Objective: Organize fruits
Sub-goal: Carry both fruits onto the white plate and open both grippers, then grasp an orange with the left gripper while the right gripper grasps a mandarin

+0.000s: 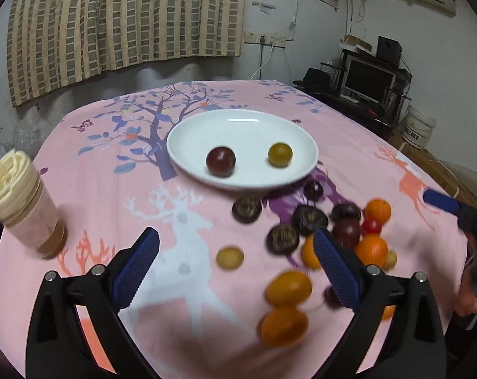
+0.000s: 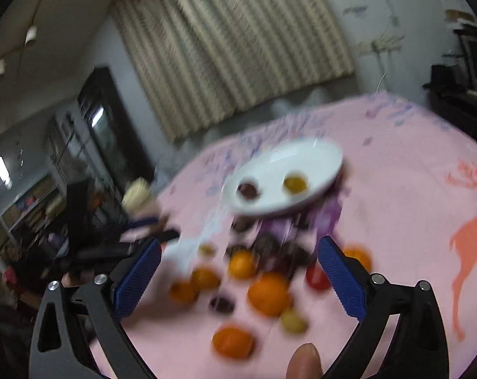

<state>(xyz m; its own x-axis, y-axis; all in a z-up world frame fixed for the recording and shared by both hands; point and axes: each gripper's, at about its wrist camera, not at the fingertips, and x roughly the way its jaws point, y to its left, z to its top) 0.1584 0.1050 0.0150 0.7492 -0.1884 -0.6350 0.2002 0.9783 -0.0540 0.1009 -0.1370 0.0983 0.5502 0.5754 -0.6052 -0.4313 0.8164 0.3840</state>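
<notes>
A white plate (image 1: 191, 139) sits mid-table and holds a dark red fruit (image 1: 220, 161) and a yellow-green fruit (image 1: 280, 154). A pile of loose fruits lies in front of it: dark chestnut-like ones (image 1: 246, 208), orange ones (image 1: 288, 287) and a small yellow one (image 1: 229, 257). My left gripper (image 1: 236, 240) is open and empty above the cloth, left of the pile. My right gripper (image 2: 240, 252) is open and empty over the pile, in a blurred view that shows the plate (image 2: 320, 154) and an orange fruit (image 2: 269, 293).
A jar with a cream lid (image 1: 23, 208) stands at the table's left edge. The pink patterned tablecloth (image 1: 187, 227) covers the table. My right gripper's blue finger (image 1: 440, 199) shows at the right edge. A fingertip (image 2: 304, 360) shows at the bottom of the right wrist view.
</notes>
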